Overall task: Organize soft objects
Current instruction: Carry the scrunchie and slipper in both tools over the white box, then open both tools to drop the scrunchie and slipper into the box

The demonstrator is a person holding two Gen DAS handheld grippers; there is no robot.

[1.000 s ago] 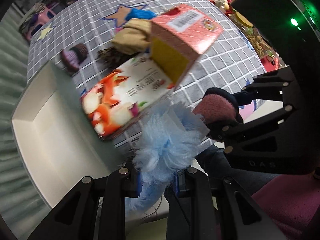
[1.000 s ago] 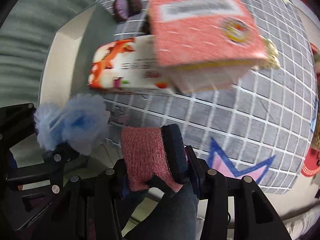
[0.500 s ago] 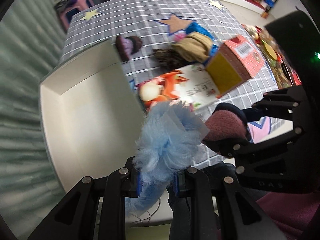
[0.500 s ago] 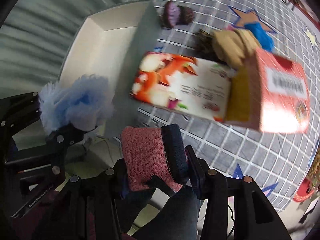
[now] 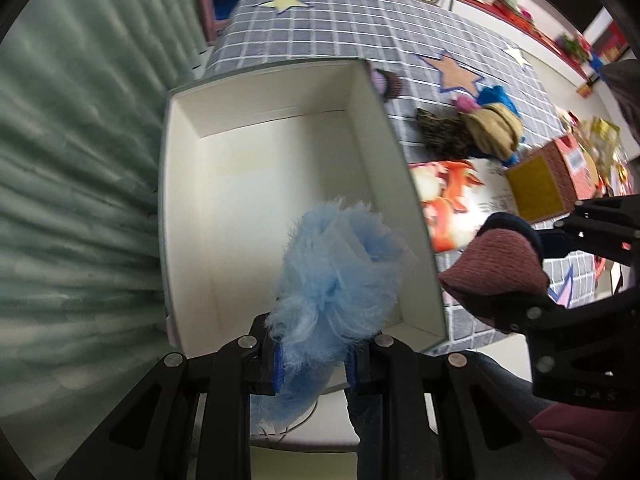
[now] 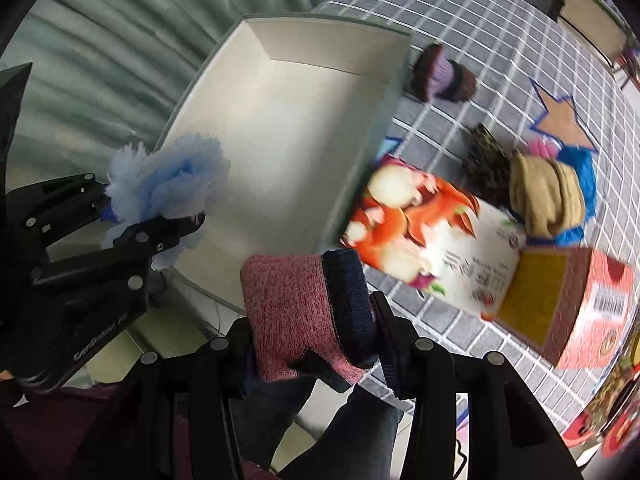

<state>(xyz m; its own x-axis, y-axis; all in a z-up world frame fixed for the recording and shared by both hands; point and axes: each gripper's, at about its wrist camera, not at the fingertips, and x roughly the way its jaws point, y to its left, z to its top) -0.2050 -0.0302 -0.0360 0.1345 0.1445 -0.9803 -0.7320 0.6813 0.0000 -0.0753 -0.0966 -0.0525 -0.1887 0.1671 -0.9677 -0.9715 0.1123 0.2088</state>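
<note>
My left gripper [image 5: 316, 364] is shut on a fluffy light-blue sock [image 5: 340, 276], held above the near end of an empty white box [image 5: 256, 184]. My right gripper [image 6: 316, 344] is shut on a pink knitted sock with a navy cuff [image 6: 296, 312], just off the box's near right corner. The blue sock [image 6: 168, 184] and the box [image 6: 280, 128] also show in the right wrist view. More soft items lie on the checked tablecloth: a purple-brown sock [image 6: 440, 76], a dark patterned one [image 6: 486, 160], a tan one [image 6: 544, 196] and a blue one [image 6: 580, 168].
A flat carton with orange cartoon print [image 6: 432, 232] lies right of the box, with a pink and yellow carton [image 6: 560, 312] beside it. A green curtain [image 5: 72, 184] hangs left of the table. Cluttered red items [image 5: 608, 148] sit at the far right edge.
Both grippers have swung left with their socks; the white box now fills the middle of the left wrist view and the cartons have slid to the right.
</note>
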